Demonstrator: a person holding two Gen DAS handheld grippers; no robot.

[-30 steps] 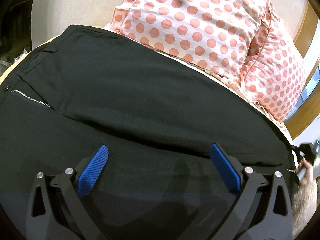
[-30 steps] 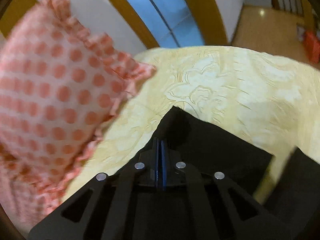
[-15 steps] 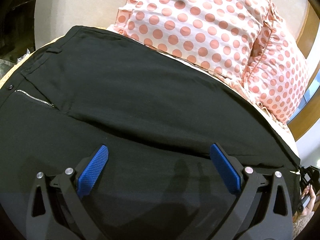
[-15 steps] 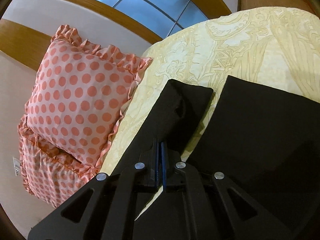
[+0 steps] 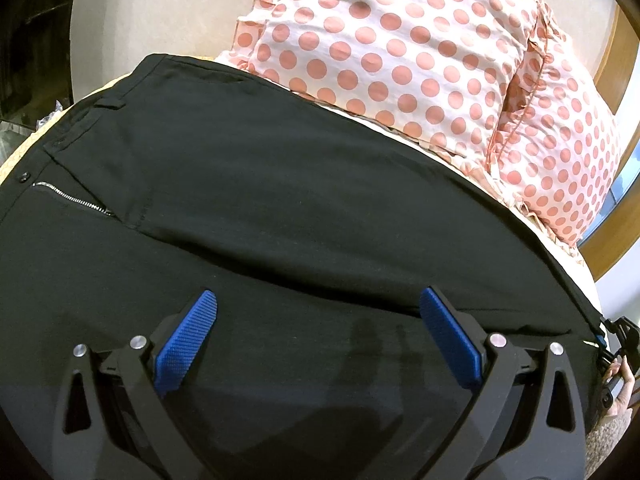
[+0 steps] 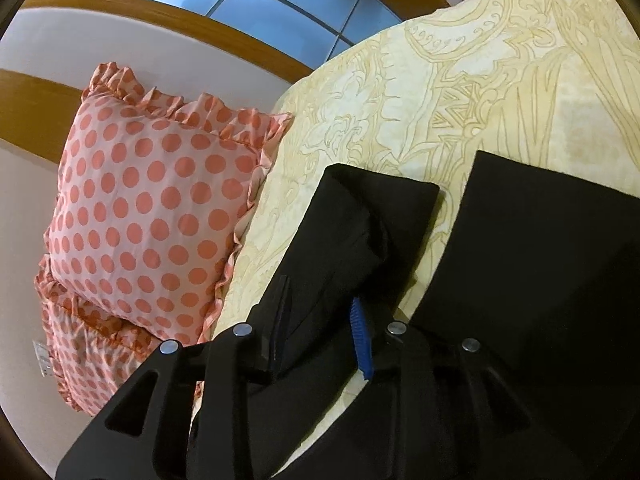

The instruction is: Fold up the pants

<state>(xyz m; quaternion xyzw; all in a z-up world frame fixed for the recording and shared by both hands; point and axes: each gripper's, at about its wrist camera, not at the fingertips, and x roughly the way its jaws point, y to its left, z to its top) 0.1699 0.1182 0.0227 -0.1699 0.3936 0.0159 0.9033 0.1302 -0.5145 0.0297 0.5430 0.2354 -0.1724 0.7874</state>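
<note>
Black pants [image 5: 280, 184] lie spread on the bed, waistband, button and zipper at the left of the left wrist view. My left gripper [image 5: 318, 328] is open, its blue pads [image 5: 186, 336] wide apart just above the cloth at mid-leg. In the right wrist view the two leg ends show: one leg [image 6: 360, 232] with a bunched hem, the other leg [image 6: 540, 240] flat to the right. My right gripper [image 6: 320, 320] has its jaws parted, open, with the bunched leg's cloth lying loose between the fingers.
Polka-dot pink pillows [image 5: 420, 56] lie along the far edge of the pants and also show in the right wrist view [image 6: 152, 208]. A yellow patterned bedspread [image 6: 460, 88] covers the bed. A wooden-framed window [image 6: 260, 12] is behind.
My right gripper was shut on the leg hem and has opened, letting the hem drop onto the bedspread. The left gripper stays open over the pants, hardly moved.
</note>
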